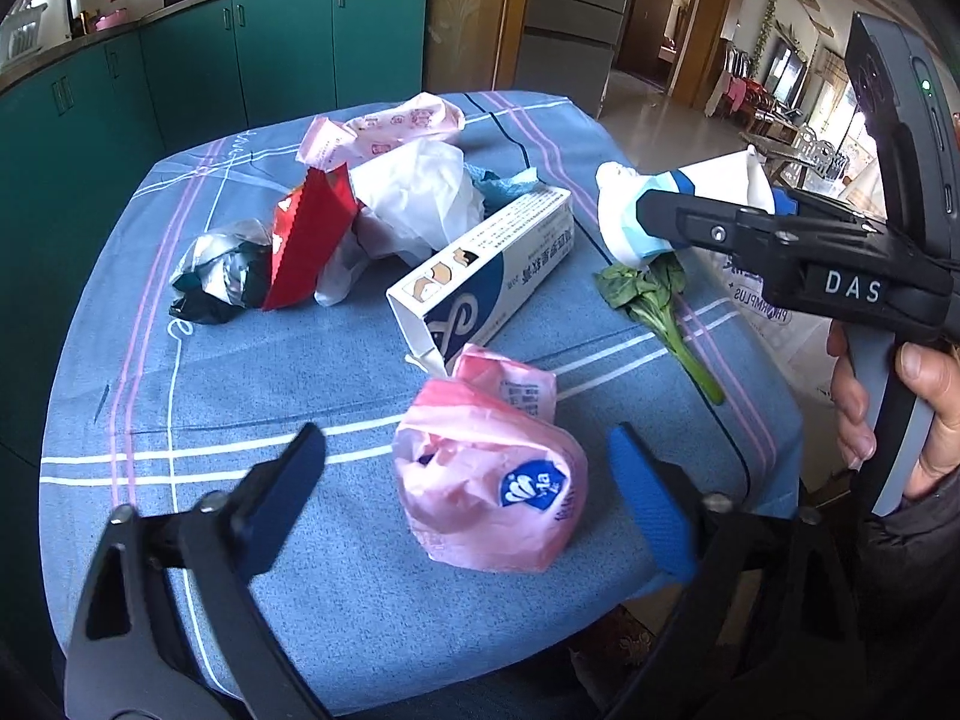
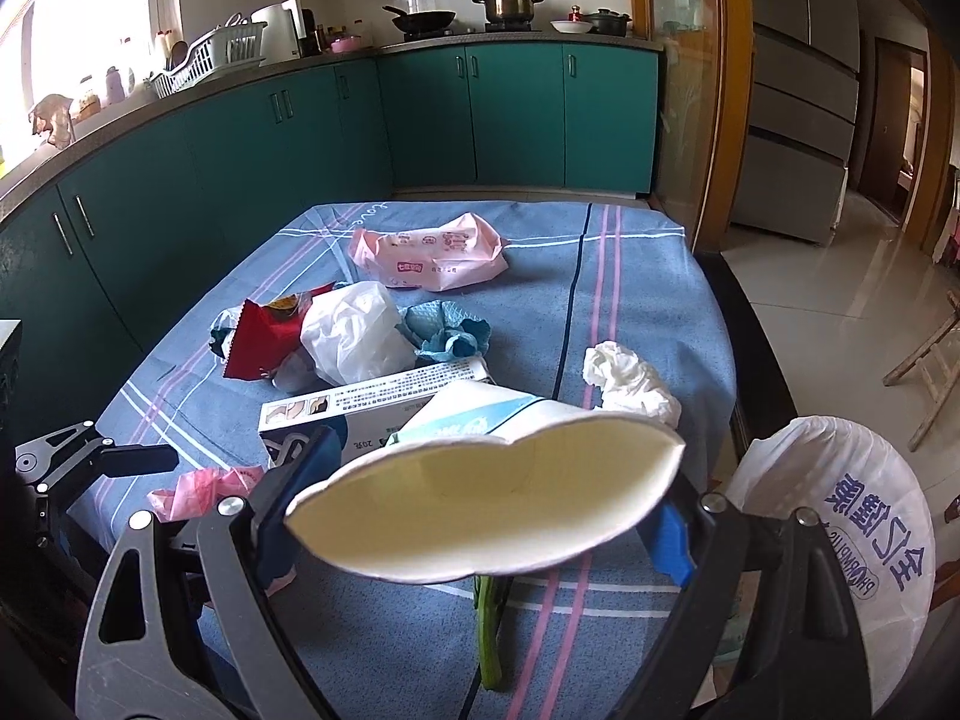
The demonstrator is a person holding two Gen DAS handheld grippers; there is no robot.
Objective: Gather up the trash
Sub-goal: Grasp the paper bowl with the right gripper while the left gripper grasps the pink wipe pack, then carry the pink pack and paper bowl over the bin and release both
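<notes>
My left gripper (image 1: 468, 456) is open, its fingers on either side of a crumpled pink plastic bag (image 1: 492, 480) near the table's front edge. My right gripper (image 2: 480, 498) is shut on a squashed white and blue paper cup (image 2: 480, 510), held above the table's right side; the cup also shows in the left wrist view (image 1: 678, 204). A green vegetable stalk (image 1: 660, 306) lies under it. A white and blue carton (image 1: 486, 276), a red wrapper (image 1: 306, 240), a white bag (image 1: 420, 198), a silver wrapper (image 1: 216, 270) and a pink packet (image 2: 429, 252) lie on the blue cloth (image 1: 240, 390).
A crumpled white tissue (image 2: 630, 381) lies at the table's right side. A white printed plastic bag (image 2: 840, 528) hangs open beside the table's right edge. Teal kitchen cabinets (image 2: 420, 114) stand behind the table, a grey fridge (image 2: 798, 90) to the right.
</notes>
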